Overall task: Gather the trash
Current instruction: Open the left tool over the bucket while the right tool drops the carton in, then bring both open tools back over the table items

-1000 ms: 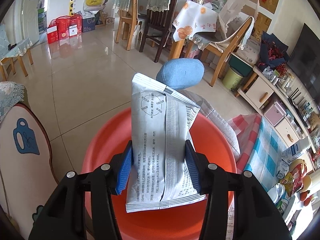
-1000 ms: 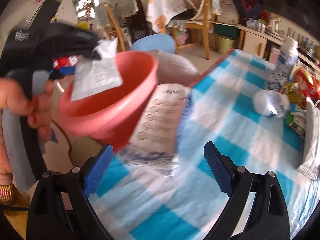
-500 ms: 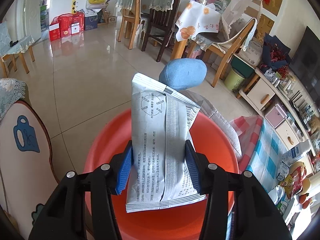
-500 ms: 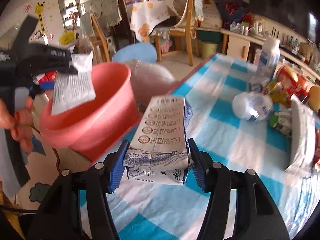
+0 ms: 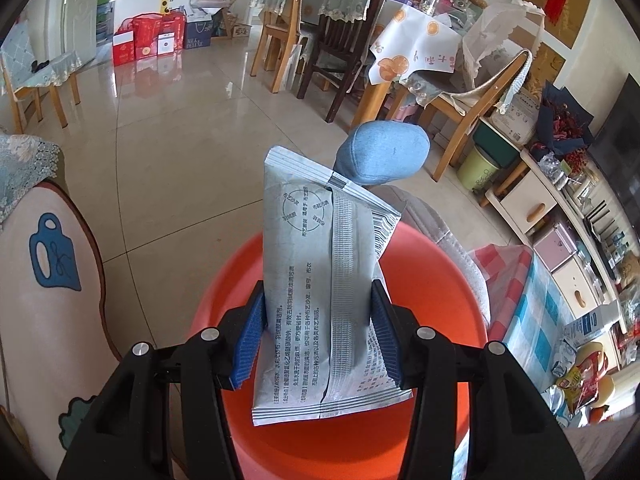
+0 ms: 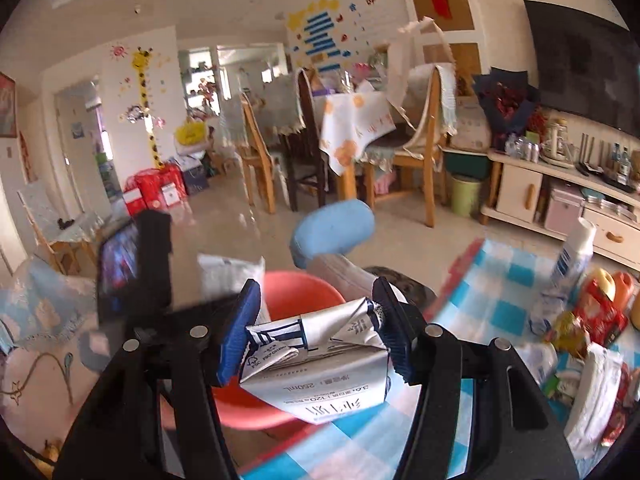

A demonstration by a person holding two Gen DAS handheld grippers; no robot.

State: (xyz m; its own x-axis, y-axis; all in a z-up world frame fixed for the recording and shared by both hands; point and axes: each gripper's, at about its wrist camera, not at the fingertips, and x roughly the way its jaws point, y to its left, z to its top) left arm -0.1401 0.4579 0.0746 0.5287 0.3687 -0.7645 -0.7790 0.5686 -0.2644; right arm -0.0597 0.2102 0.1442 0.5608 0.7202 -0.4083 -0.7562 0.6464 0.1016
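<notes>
My left gripper [image 5: 318,304] is shut on a grey printed sachet [image 5: 316,272], which it holds upright over an orange-red plastic basin [image 5: 436,280]. My right gripper [image 6: 316,298] is shut on a flattened white-and-blue milk carton [image 6: 320,376], raised off the checked table, with the basin [image 6: 300,292] just beyond its fingertips. In the right wrist view the sachet [image 6: 230,276] shows at the basin's left rim, beside the black body of the left gripper.
A blue-and-white checked tablecloth [image 6: 500,280] on the right carries a white bottle [image 6: 572,256], red snack wrappers [image 6: 596,312] and a white tissue pack [image 6: 596,396]. A blue padded stool [image 5: 384,152] stands behind the basin. A chair cover with a cup print [image 5: 52,260] is at left.
My right gripper closed on the milk carton lying on the table and lifted it up near the basin. The left gripper kept still with the sachet.
</notes>
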